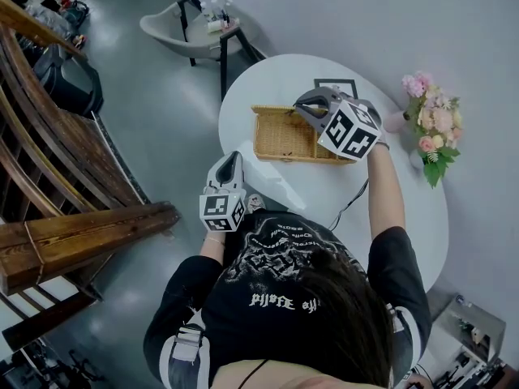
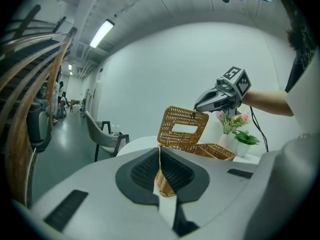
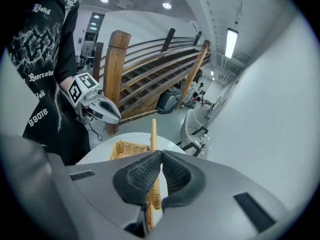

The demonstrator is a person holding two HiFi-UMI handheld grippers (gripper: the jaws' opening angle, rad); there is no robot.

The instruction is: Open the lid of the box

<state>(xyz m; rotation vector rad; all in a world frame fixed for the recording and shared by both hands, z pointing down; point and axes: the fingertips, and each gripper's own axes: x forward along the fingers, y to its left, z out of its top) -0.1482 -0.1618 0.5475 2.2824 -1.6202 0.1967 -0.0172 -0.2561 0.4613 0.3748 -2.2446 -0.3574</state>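
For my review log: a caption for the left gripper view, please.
Right gripper holds the lid upright over the open box on the table.

On my feed a white oval table (image 1: 324, 197) stands on a glossy grey floor (image 1: 162, 120), with a bunch of pink flowers (image 1: 434, 124) and green leaves at its right edge and a small dark-framed square (image 1: 335, 83) lying near its far edge. Beyond it I see a grey shell chair (image 1: 170, 27) just beside a black-legged side table (image 1: 220, 31) carrying a few small bottles. A curved wooden stair railing (image 1: 65, 152) fills my left side.
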